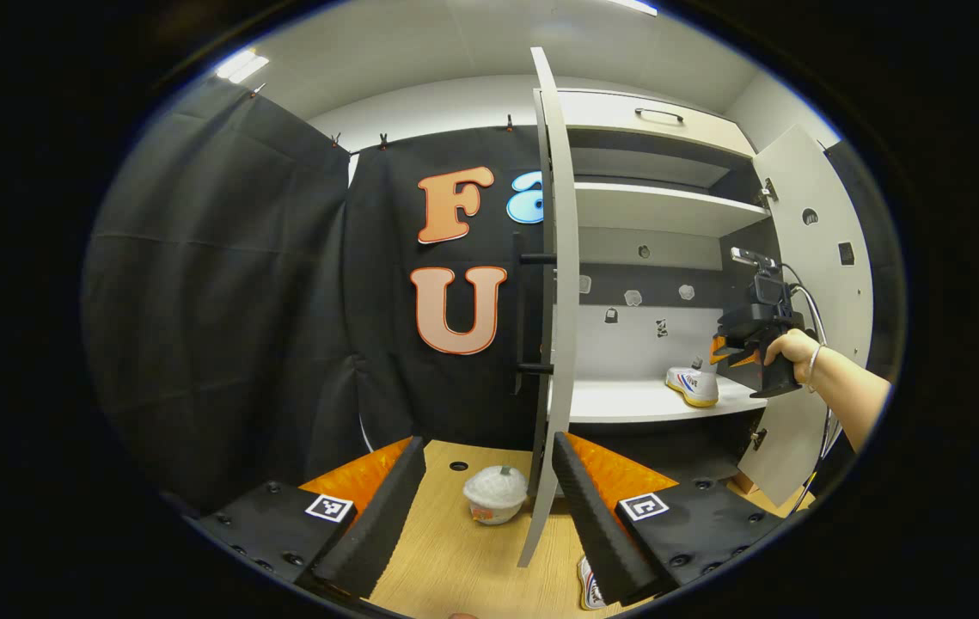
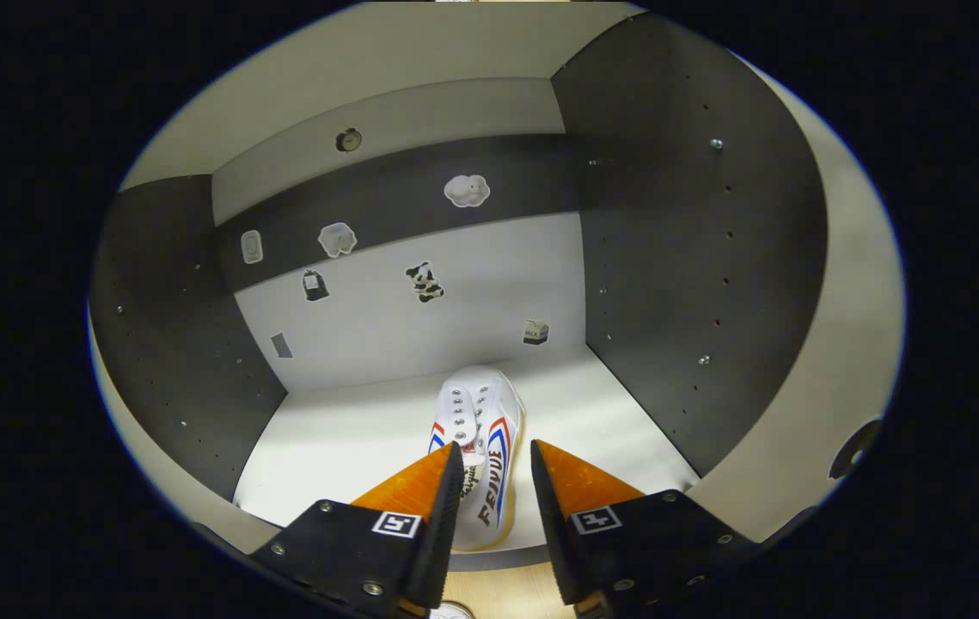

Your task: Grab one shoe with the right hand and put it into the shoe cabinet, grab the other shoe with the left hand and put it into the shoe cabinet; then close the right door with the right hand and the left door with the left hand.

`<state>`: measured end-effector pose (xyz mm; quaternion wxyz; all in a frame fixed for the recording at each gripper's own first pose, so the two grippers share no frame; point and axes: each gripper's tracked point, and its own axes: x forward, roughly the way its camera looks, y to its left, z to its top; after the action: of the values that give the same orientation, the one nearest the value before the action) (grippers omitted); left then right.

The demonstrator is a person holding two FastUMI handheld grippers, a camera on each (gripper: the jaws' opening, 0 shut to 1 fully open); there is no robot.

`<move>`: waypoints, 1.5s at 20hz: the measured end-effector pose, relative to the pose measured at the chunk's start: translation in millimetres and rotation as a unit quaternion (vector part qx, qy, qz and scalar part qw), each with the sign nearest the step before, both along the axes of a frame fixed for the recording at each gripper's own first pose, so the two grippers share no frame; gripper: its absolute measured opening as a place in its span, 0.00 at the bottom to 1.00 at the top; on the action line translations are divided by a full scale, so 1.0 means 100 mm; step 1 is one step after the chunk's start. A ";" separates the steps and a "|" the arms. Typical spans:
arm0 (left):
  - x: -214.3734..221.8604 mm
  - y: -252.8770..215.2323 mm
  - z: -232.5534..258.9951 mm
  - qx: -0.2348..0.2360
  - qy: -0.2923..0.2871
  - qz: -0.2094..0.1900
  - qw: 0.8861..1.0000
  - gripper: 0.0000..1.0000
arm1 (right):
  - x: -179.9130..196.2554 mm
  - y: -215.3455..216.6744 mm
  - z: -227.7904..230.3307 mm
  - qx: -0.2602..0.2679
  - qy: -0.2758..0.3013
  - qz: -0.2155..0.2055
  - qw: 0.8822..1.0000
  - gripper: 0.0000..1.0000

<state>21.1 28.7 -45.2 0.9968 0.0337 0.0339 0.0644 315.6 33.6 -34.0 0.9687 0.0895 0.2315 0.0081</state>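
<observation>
In the right gripper view we see our right gripper (image 2: 493,481) reaching into the shoe cabinet (image 2: 695,258), its fingers spread with a gap between them. A white shoe (image 2: 479,430) with striped sides sits on the pale shelf (image 2: 343,438) straight ahead of it, toe pointing away toward the back wall; the heel end lies between the fingertips, but we cannot tell whether either finger touches it. Small stickers (image 2: 425,281) dot the back panel beyond the shoe.

In the left gripper view our left gripper (image 1: 489,490) hangs over the wooden tabletop (image 1: 455,559), fingers wide apart and holding nothing. The edge of the open left door (image 1: 559,284) stands just ahead, between the fingers and a little toward the right one. A white cup-like container (image 1: 495,494) rests on the tabletop ahead, near the door's lower edge. The second shoe (image 1: 590,585) peeks out beside the right finger, mostly hidden. Farther off to the right, a hand (image 1: 790,348) holds the other gripper at the shelf, with the first shoe just ahead of it, and the right door (image 1: 807,284) is swung open.
</observation>
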 end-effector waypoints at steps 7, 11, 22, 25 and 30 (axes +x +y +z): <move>-0.07 -0.22 -0.23 -0.016 0.019 -0.028 0.999 0.99 | -0.99 0.03 0.31 -0.022 -0.070 0.024 0.997 0.83; -0.11 -0.36 -0.52 -0.022 0.046 -0.045 0.998 0.99 | -1.56 0.03 0.33 -0.032 -0.090 0.038 0.995 0.93; 0.08 -1.02 -2.17 -0.062 0.183 -0.111 0.975 0.97 | -2.59 -0.21 0.37 -0.029 -0.129 0.049 0.990 0.93; 0.18 -1.12 -2.70 -0.046 0.235 -0.121 0.963 0.97 | -2.74 -0.36 0.39 -0.031 -0.134 0.038 0.990 0.93; 0.26 -1.25 -3.52 -0.056 0.314 -0.128 0.939 0.98 | -2.87 -0.50 0.40 -0.033 -0.140 0.033 0.989 0.93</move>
<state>47.1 -96.1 -397.1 0.9355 0.0001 0.3442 -0.0795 28.3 -16.7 6.0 0.9932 0.0478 0.0961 0.0454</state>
